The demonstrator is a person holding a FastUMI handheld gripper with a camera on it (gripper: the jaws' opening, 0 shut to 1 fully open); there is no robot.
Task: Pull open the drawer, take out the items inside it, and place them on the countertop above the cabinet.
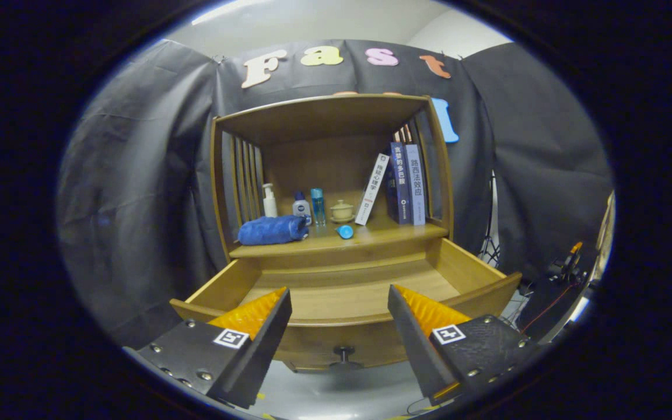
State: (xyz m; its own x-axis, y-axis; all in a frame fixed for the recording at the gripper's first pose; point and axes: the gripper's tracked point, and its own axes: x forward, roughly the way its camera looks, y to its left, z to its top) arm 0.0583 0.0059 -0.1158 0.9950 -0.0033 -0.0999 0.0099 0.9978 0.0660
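My tongs are open wide, nothing between the fingers, hanging just in front of the drawer front, above its knob.

The drawer is pulled out from the cabinet. The floor I can see looks bare, but its front wall hides the near strip and the corners, so I can't call it empty.

On the countertop: a blue towel at the left edge, a white pump bottle behind it, a small jar and a blue bottle mid-back, a lidded cup beside them, a small blue cap near the front edge, and books at the right, one leaning.

Risks from here:
- If I reach in blind, the fingers could hit the drawer's front wall or side rails, and the fisheye makes depth hard to judge.
- The cap sits close to the countertop's front edge, so a nudge rolls it back into the drawer.
- The towel overhangs the left front and is easy to snag.
- The leaning book could topple if bumped.
- Little free space is left, so another item would be tight among the bottles.
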